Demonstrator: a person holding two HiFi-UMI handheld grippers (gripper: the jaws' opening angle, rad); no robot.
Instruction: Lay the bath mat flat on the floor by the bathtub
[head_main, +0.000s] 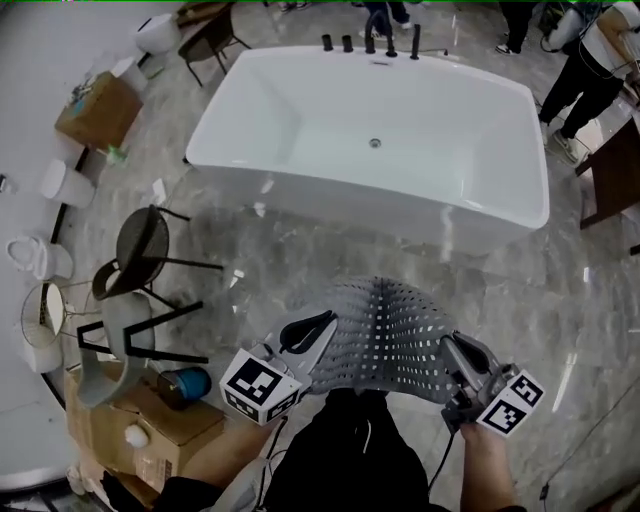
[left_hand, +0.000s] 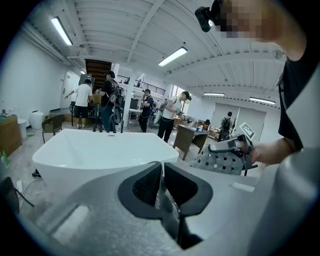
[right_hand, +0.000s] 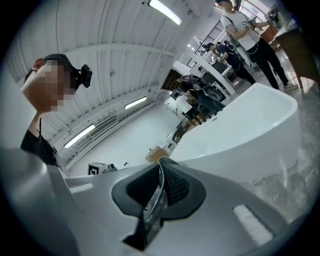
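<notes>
Bath mat (head_main: 385, 330): corners clamped by left gripper (head_main: 310, 330) and right gripper (head_main: 457, 352); seemingly bowed. Lower evenly, taut, parallel to bathtub (head_main: 300, 190) rim.

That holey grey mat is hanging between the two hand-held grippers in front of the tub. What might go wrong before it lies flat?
1. The left hand-held gripper and right hand-held gripper each pinch only a thin edge of the bath mat, so it may slip free.
2. The mat bows between them, so it could land rumpled or folded on the floor.
3. It might settle crooked to the bathtub.
</notes>
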